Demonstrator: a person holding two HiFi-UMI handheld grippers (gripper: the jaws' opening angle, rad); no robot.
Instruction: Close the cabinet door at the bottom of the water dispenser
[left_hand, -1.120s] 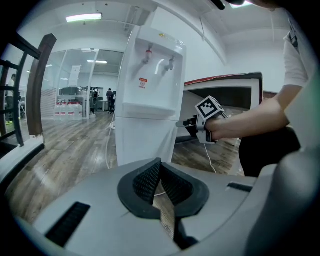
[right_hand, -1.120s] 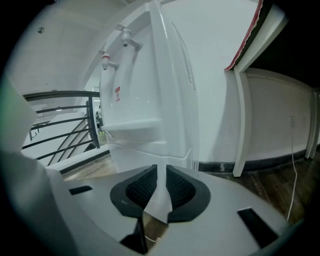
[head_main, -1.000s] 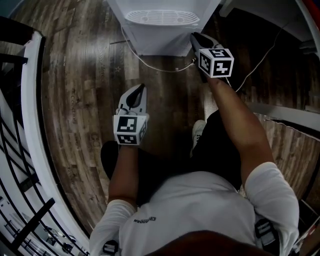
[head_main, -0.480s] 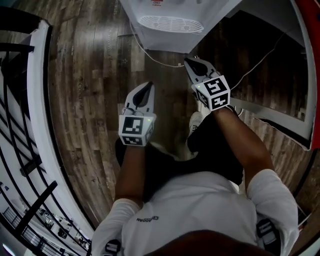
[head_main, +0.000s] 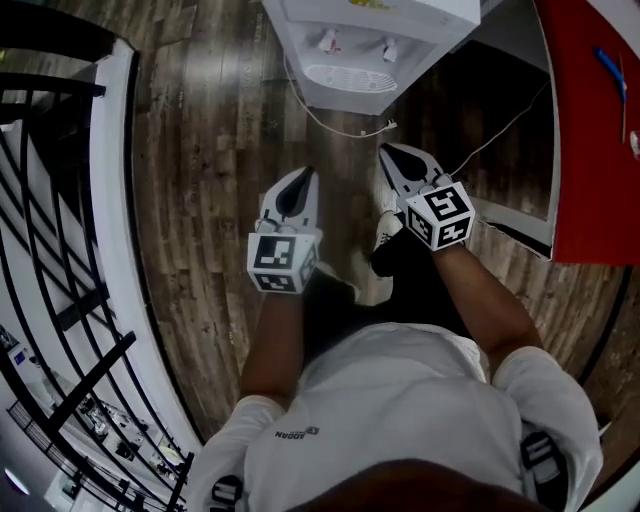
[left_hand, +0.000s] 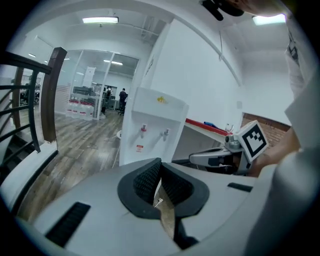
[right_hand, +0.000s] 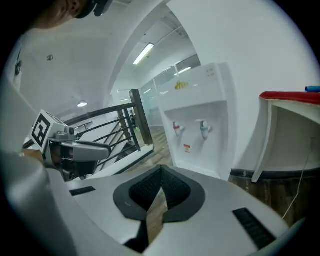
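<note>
White water dispenser (head_main: 370, 40) stands at the top centre of the head view, its bottom cabinet door out of sight in every view, so you cannot check that it latched. Your left gripper (head_main: 300, 180) and right gripper (head_main: 392, 158) both have jaws pressed together on nothing. Mind the cord (head_main: 330, 128) trailing by its foot — a step could snag it. The drip tray (head_main: 352, 77) looks bare.

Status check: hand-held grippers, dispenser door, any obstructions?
Left hand-held gripper and right hand-held gripper shut, empty, clear of dispenser. No door seen swung out; its face hidden. Cable on floor before dispenser.
</note>
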